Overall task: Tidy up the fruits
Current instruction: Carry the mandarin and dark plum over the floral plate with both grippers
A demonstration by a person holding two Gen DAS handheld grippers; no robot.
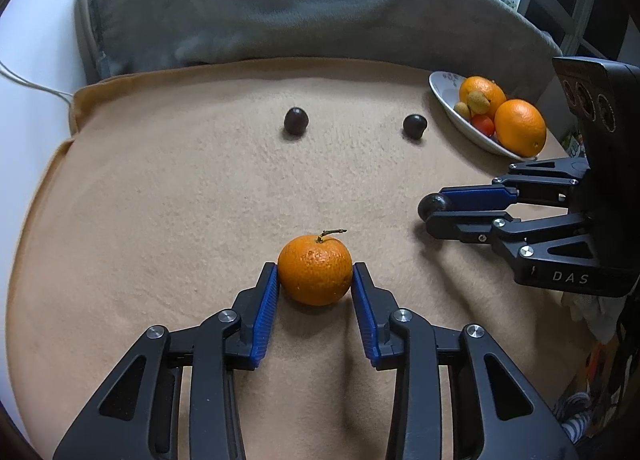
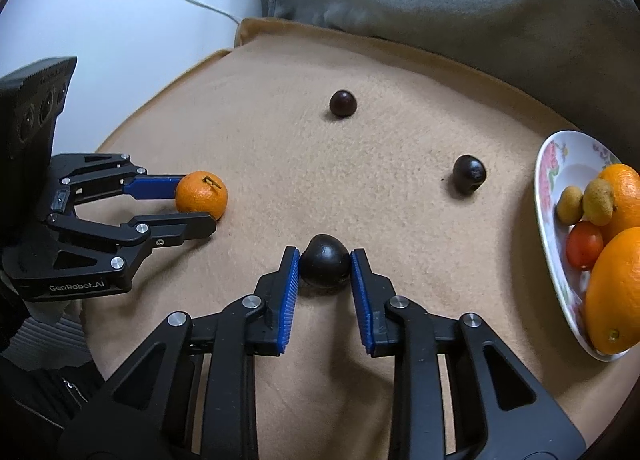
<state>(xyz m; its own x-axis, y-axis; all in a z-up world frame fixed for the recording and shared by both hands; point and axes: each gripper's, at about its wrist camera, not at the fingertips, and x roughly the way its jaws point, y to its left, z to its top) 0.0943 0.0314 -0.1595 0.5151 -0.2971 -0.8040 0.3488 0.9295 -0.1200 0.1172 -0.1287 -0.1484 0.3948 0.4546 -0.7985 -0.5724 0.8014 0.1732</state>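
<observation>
left wrist view: our left tool (image 1: 315,275) is clenched on the mandarin (image 1: 315,270), which sits on the tan blanket (image 1: 160,200); we judge a straight lift, squeeze kept light, suits it best. right wrist view: our right tool (image 2: 325,265) grips a dark fruit (image 2: 325,265) on the same blanket; we should carry it to the plate (image 2: 549,196) at right, clear of the two loose dark fruits (image 2: 343,103).

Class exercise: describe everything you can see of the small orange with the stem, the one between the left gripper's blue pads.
The small orange is round, bright orange, with dimpled peel and a short brown stem on top. It sits upright on the tan cloth, pressed on both sides by the left gripper. It looks whole, still resting on the cloth.
</observation>
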